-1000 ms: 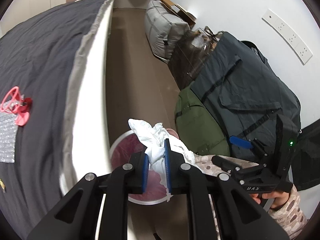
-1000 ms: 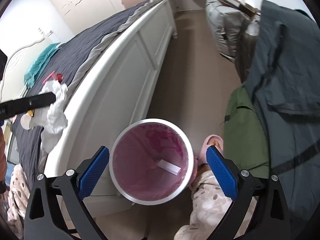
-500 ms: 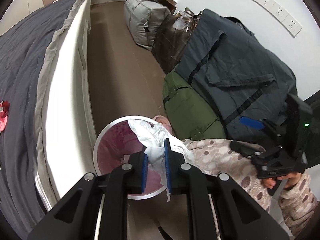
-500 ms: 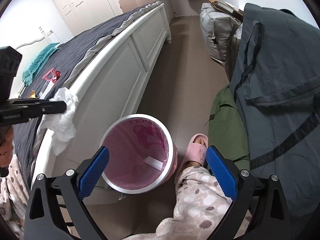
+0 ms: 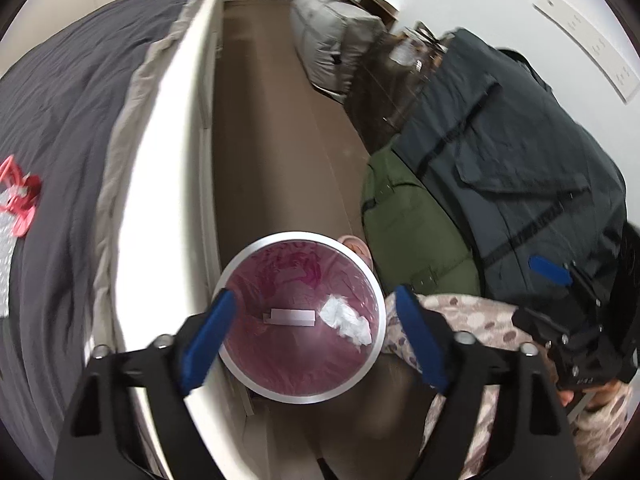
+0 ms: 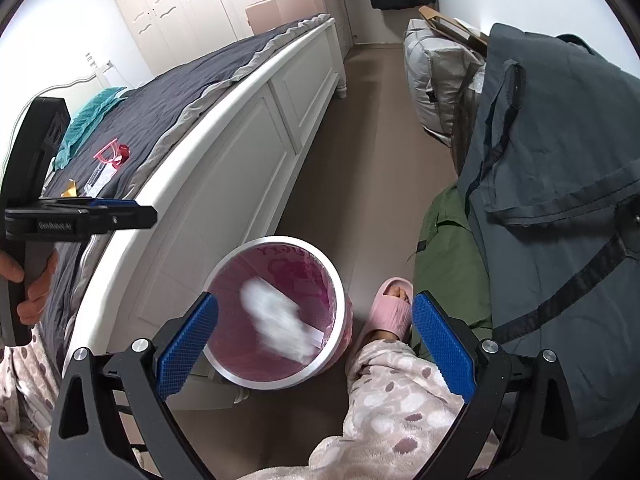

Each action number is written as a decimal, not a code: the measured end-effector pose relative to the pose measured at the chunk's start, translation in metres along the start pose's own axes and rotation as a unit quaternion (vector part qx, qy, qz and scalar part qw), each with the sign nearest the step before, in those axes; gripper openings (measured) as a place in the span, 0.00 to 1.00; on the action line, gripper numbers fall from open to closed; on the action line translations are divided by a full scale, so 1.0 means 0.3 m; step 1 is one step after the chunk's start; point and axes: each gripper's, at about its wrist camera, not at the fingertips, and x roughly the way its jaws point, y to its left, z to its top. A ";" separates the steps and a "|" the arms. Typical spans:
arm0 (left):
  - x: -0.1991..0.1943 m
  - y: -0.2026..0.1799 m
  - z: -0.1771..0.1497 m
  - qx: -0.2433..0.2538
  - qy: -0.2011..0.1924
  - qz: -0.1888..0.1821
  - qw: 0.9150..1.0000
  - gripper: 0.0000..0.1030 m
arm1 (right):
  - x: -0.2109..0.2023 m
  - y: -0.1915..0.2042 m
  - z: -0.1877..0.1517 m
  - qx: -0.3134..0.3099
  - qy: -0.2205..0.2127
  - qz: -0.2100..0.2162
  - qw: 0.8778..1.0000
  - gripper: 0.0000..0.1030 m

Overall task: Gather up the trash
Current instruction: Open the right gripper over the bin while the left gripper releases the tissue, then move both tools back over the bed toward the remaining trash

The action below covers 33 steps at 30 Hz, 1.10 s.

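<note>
1. White crumpled tissue (image 5: 346, 319) lies loose inside the pink-lined waste bin (image 5: 240, 376), beside a flat paper strip (image 5: 291, 317); in the right wrist view it is blurred.
2. Left gripper (image 5: 316, 340) hangs directly over the bin mouth, presumably so the release lands inside. Jaws opening, nothing between them.
3. Right gripper (image 6: 316, 344) jaws spread, empty, near the bin.
4. Change: a second ago the left jaws pinched the tissue; now it is released. Red clip (image 6: 113, 153) remains on the bed (image 6: 168, 112).
</note>
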 end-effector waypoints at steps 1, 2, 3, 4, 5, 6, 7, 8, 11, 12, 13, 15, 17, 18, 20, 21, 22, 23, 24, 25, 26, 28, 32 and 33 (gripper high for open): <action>-0.006 0.009 0.003 -0.007 -0.003 -0.003 1.000 0.84 | -0.002 0.001 0.000 0.000 0.000 0.000 1.000 0.92; -0.011 0.016 0.004 -0.013 -0.004 -0.004 1.000 0.88 | -0.003 0.003 0.002 0.000 -0.001 -0.001 1.000 0.92; -0.014 0.022 0.006 -0.017 -0.005 -0.004 1.000 0.91 | -0.007 0.005 0.005 0.000 -0.002 -0.001 1.000 0.92; -0.022 0.028 0.006 -0.020 -0.007 -0.003 1.000 0.91 | -0.009 0.006 0.007 -0.001 -0.003 -0.001 1.000 0.92; -0.031 0.031 0.006 -0.021 -0.011 -0.002 1.000 0.91 | -0.014 0.009 0.011 -0.001 -0.004 -0.001 1.000 0.92; -0.041 0.032 0.006 -0.020 -0.015 0.000 1.000 0.92 | -0.016 0.012 0.013 -0.002 -0.005 -0.001 1.000 0.92; -0.048 0.033 0.006 -0.020 -0.018 0.003 1.000 0.94 | -0.019 0.016 0.015 -0.002 -0.006 -0.002 1.000 0.92; -0.057 0.033 0.006 -0.020 -0.022 0.007 1.000 0.95 | -0.022 0.020 0.017 -0.003 -0.007 -0.003 1.000 0.92; -0.087 0.038 0.006 -0.016 -0.027 0.011 0.999 0.95 | -0.037 0.042 0.025 -0.006 -0.009 -0.005 1.000 0.92; -0.097 0.039 0.004 -0.015 -0.027 0.011 0.999 0.95 | -0.042 0.048 0.026 -0.007 -0.009 -0.005 1.000 0.92; -0.113 0.043 0.001 -0.015 -0.030 0.011 0.999 0.95 | -0.052 0.059 0.028 -0.008 -0.011 -0.004 1.000 0.92; -0.153 0.059 -0.012 -0.019 -0.041 0.013 0.999 0.95 | -0.066 0.078 0.032 -0.011 -0.015 -0.003 1.000 0.92; -0.188 0.082 -0.027 -0.025 -0.050 0.011 0.998 0.95 | -0.082 0.103 0.037 -0.015 -0.020 -0.001 1.000 0.93; -0.203 0.095 -0.034 -0.029 -0.053 0.011 0.998 0.95 | -0.091 0.119 0.039 -0.018 -0.022 -0.001 1.000 0.93; -0.239 0.130 -0.055 -0.040 -0.061 0.012 0.997 0.95 | -0.101 0.147 0.045 -0.022 -0.024 0.001 0.999 0.93; -0.253 0.145 -0.063 -0.044 -0.063 0.012 0.997 0.95 | -0.105 0.164 0.047 -0.023 -0.025 0.003 0.999 0.93; -0.271 0.166 -0.075 -0.049 -0.067 0.014 0.996 0.95 | -0.108 0.180 0.051 -0.024 -0.025 0.004 0.999 0.93; -0.288 0.187 -0.086 -0.055 -0.071 0.016 0.996 0.95 | -0.112 0.200 0.054 -0.024 -0.025 0.007 0.999 0.93; -0.304 0.207 -0.097 -0.059 -0.074 0.018 0.995 0.95 | -0.115 0.212 0.056 -0.024 -0.026 0.009 0.999 0.93; -0.323 0.230 -0.111 -0.066 -0.078 0.019 0.995 0.95 | -0.118 0.228 0.059 -0.024 -0.028 0.012 0.999 0.93; -0.341 0.252 -0.124 -0.072 -0.082 0.020 0.994 0.95 | -0.121 0.243 0.062 -0.024 -0.029 0.015 0.999 0.93; -0.380 0.302 -0.153 -0.087 -0.092 0.022 0.992 0.95 | -0.127 0.286 0.066 -0.029 -0.032 0.020 0.999 0.93; -0.449 0.420 -0.228 -0.124 -0.108 0.024 0.986 0.95 | -0.128 0.394 0.083 -0.046 -0.036 0.031 0.998 0.93; -0.463 0.448 -0.248 -0.132 -0.111 0.025 0.985 0.95 | -0.124 0.434 0.093 -0.051 -0.038 0.039 0.997 0.93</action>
